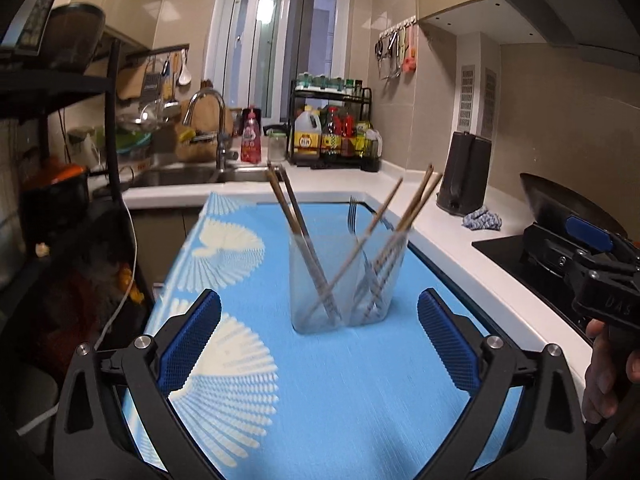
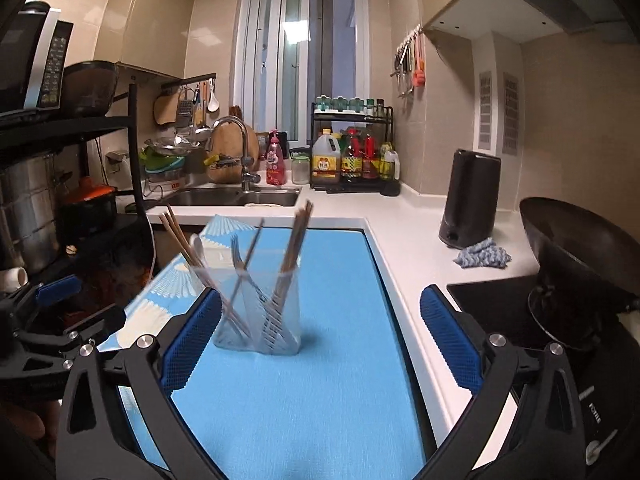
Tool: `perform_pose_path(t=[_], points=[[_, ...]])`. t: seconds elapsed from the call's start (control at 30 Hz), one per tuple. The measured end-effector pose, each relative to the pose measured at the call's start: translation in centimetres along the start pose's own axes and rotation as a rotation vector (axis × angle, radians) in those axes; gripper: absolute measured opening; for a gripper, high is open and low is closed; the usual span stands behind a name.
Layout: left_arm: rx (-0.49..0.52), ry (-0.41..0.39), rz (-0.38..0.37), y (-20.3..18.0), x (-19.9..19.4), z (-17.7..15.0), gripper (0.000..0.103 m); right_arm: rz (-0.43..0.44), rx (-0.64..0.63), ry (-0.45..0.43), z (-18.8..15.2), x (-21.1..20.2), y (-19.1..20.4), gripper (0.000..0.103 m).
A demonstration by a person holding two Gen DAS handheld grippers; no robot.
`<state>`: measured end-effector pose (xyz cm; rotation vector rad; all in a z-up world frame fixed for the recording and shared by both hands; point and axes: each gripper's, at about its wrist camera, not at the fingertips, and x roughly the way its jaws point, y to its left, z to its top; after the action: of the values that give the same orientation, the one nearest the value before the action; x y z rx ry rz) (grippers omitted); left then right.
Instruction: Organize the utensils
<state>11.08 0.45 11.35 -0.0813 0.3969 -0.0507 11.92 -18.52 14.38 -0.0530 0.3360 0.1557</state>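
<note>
Both tongs gape wide and hold nothing — left tongs (image 1: 319, 344), right tongs (image 2: 320, 336) — over a blue mat (image 2: 320, 380) on the white worktop (image 2: 404, 236). On the mat stands a clear holder (image 1: 346, 280) with chopsticks (image 1: 288, 208) and forks (image 1: 352, 216); beyond, the sink (image 2: 232, 197) and window (image 2: 300, 60).

- left gripper (image 1: 319, 344): black plastic arms, thick and angular, with triangular cut-outs near the base; round silver screws at the joints.
- its pads (image 1: 191, 340): deep blue, long and narrow, with a fine diamond-grid texture.
- right gripper (image 2: 320, 342): the same black frame, silver screws, blue textured pads (image 2: 452, 340).
- seen from the left wrist view, the right gripper's body has a smooth blue insert and faint raised letters on its black casing.
- right hand (image 1: 610, 372): bare skin, fingers wrapped round a black handle.
</note>
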Motion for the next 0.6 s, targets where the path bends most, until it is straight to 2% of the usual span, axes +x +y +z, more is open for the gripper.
perform_pose_path(t=[0.1, 0.17, 0.23, 0.6], points=[[-0.015, 0.004, 0.033, -0.1, 0.5, -1.5, 0.096, 0.0, -0.002, 0.005, -2.1, 0.7, -0.2, 0.098], [-0.027, 0.011, 0.024, 0.0, 0.8, -2.0, 0.096, 0.004, 0.009, 0.011, -3.3, 1.0, -0.4, 0.098], [-0.004, 0.013, 0.036, -0.2, 1.0, -2.4, 0.096, 0.013, 0.022, 0.019, -4.2, 1.3, -0.5, 0.098], [-0.046, 0.068, 0.067, 0.6, 1.7, -3.6, 0.096, 0.022, 0.025, 0.063, -5.8, 2.1, -0.4, 0.098]])
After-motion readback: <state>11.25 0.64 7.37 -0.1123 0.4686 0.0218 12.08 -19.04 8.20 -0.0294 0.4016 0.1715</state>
